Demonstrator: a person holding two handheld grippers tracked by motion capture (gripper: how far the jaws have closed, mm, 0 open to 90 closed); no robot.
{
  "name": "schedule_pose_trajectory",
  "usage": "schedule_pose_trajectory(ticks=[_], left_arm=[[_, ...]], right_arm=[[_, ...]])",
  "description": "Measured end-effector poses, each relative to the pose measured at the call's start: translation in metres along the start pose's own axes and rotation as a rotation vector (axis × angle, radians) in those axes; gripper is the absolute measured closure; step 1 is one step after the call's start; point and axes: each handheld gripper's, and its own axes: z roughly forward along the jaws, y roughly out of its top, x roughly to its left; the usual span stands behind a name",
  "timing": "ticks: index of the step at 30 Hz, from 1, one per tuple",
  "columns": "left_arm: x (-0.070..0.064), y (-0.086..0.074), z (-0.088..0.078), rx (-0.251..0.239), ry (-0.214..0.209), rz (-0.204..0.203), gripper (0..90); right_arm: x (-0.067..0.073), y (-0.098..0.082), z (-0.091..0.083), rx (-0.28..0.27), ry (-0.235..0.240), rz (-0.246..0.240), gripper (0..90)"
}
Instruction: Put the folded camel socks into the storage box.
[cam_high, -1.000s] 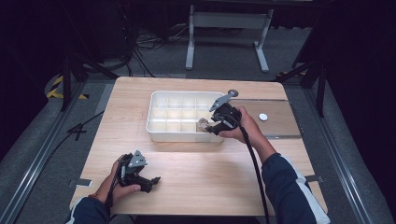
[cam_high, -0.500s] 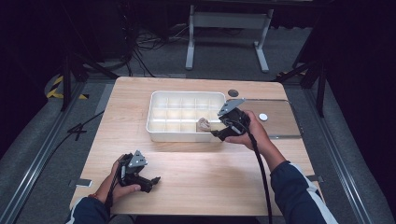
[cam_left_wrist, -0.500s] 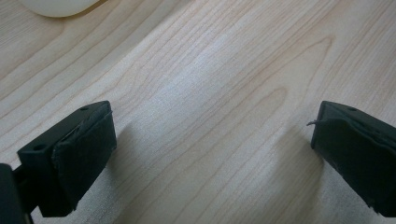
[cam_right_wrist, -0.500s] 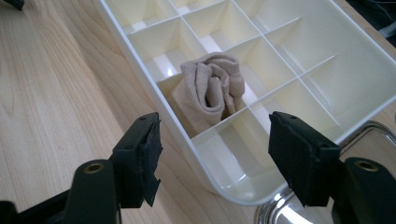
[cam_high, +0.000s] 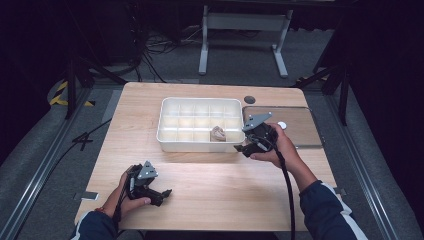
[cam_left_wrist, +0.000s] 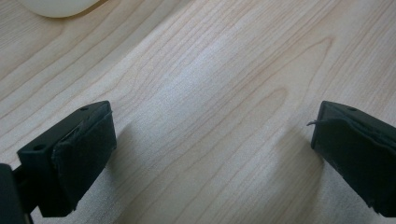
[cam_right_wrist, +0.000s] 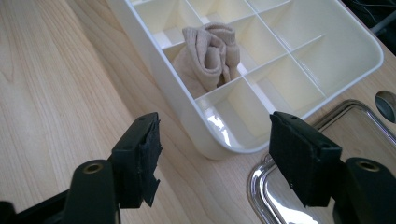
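A white tray (cam_high: 174, 134) split into several compartments sits mid-table. A crumpled beige cloth (cam_high: 218, 133) lies in a compartment of its near row, toward the right; in the right gripper view the cloth (cam_right_wrist: 210, 56) bulges over the dividers. My right gripper (cam_high: 241, 148) hovers just off the tray's near right corner. Its jaws have just been opening and now stand open with nothing between them (cam_right_wrist: 215, 140). My left gripper (cam_high: 164, 193) rests low near the table's front left, open over bare wood (cam_left_wrist: 210, 149).
A shiny metal tray (cam_right_wrist: 275, 191) lies right of the white tray, and the high view shows a small white disc (cam_high: 282, 125) on it. A dark round hole (cam_high: 249, 99) sits in the tabletop behind. The white tray's corner (cam_left_wrist: 60, 7) shows beyond my left jaws.
My right gripper has drawn back to the right and nearer, off the tray, leaving the beige cloth in its compartment. The left gripper has stayed put.
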Motion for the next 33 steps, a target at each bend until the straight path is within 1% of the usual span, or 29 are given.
schedule_pose_trajectory(ticks=[6,11,12,14,15,16,17,24,25,26,29,33], left_arm=[[0.000,0.000,0.000,0.000,-0.002,-0.005,0.2],[0.000,0.000,0.000,0.000,-0.001,-0.005,0.2],[0.000,0.000,0.000,0.000,-0.001,-0.005,0.2],[0.000,0.000,0.000,-0.001,-0.003,-0.006,0.2],[0.000,0.000,0.000,0.000,-0.001,-0.005,0.2],[0.000,0.000,0.000,0.000,-0.001,-0.005,0.2],[0.000,0.000,0.000,0.000,-0.001,-0.005,0.2],[0.000,0.000,0.000,0.000,-0.001,-0.005,0.2],[0.000,0.000,0.000,0.000,-0.002,-0.005,0.2],[0.000,0.000,0.000,-0.001,-0.002,-0.005,0.2],[0.000,0.000,0.000,0.000,-0.002,-0.006,0.2],[0.000,0.000,0.000,0.000,-0.001,-0.005,0.2]], right_arm=[[0.003,-0.012,-0.004,0.015,-0.025,-0.014,35.0],[0.004,-0.018,-0.009,0.008,-0.030,-0.018,35.1],[0.005,-0.022,-0.011,0.015,-0.036,-0.020,35.1],[0.005,-0.023,-0.011,0.015,-0.031,-0.020,35.0],[0.006,-0.026,-0.011,0.024,-0.038,-0.025,35.0],[0.006,-0.026,-0.011,0.024,-0.038,-0.025,35.0],[0.007,-0.030,-0.012,0.035,-0.034,-0.027,34.9],[0.010,-0.040,-0.015,0.043,-0.047,-0.035,35.4],[0.011,-0.042,-0.016,0.042,-0.060,-0.052,35.6],[0.011,-0.043,-0.017,0.045,-0.060,-0.058,35.6],[0.013,-0.048,-0.019,0.047,-0.063,-0.063,35.6],[0.014,-0.057,-0.021,0.056,-0.062,-0.055,35.5]])
